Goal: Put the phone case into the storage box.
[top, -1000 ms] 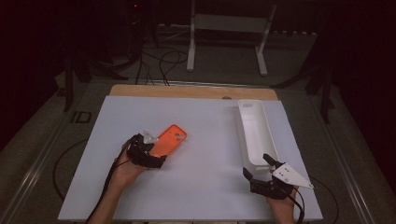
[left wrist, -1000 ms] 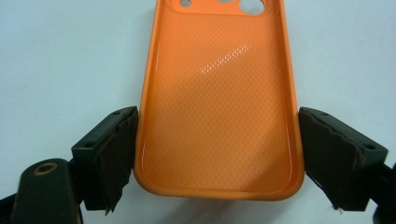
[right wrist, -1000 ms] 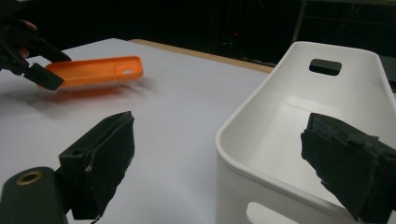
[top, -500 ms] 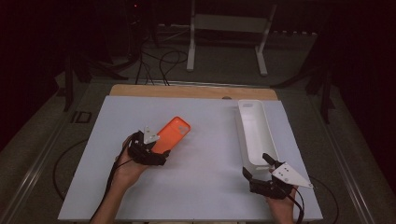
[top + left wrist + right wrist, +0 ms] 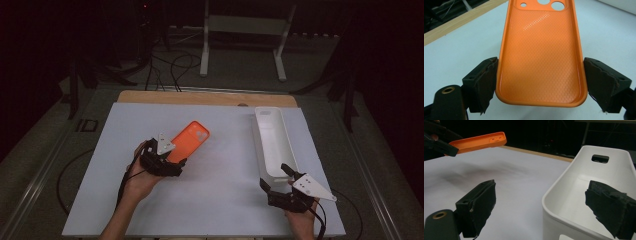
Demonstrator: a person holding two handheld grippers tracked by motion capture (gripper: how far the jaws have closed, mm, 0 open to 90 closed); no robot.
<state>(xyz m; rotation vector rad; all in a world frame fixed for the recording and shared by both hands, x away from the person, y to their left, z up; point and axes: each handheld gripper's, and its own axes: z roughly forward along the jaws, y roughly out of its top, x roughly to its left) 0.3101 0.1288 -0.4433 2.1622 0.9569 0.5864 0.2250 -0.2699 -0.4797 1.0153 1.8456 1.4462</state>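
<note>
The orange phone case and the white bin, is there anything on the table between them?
Nothing. In the high view, only bare white table lies between the orange phone case and the white bin.

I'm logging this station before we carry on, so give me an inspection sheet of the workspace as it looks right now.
Surface: white table top, wooden strip along the far edge.
Job's things: orange phone case lifted off the table, hollow side up; long white bin at right, nothing seen inside.
Clutter: nothing seen.
Grippers: left gripper shut on the phone case's sides; right gripper open, jaws either side of the bin's near wall.
Cables: loose loops on the floor beyond the table.
Surroundings: dark; white stand legs behind.
</note>
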